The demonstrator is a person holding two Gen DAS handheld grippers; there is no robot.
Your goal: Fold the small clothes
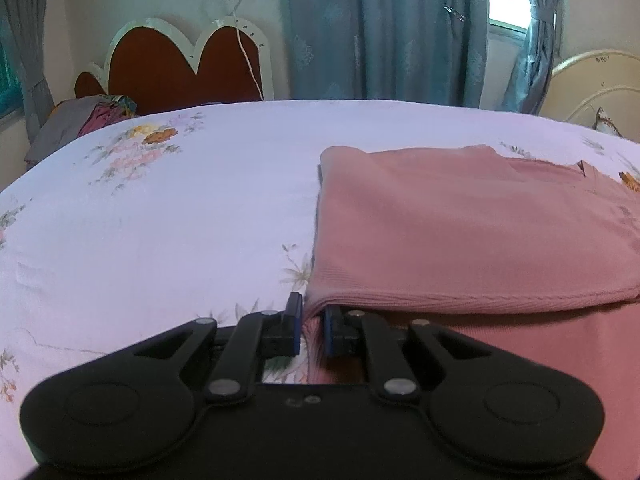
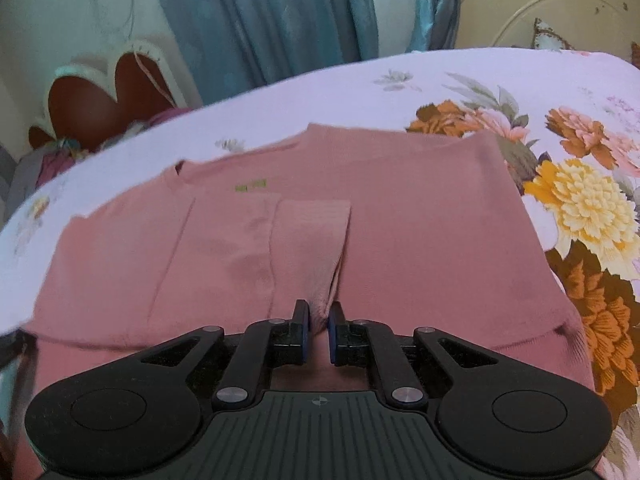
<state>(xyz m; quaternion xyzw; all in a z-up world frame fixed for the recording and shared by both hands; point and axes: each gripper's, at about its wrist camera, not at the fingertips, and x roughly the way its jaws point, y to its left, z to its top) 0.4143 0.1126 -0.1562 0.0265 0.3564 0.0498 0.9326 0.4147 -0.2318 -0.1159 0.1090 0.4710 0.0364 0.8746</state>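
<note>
1 pink garment, 2 tools, 1 bed.

My left gripper points down at a slant, jaws pinched on the near left corner of the pink top. My right gripper tilts down more steeply, jaws clamped on a fold of the same top.

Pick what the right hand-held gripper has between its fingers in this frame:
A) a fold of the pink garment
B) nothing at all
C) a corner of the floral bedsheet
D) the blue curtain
A: in the right wrist view, the right hand-held gripper is shut on a bunched ridge of the pink garment, which lies on the floral bedsheet.
</note>
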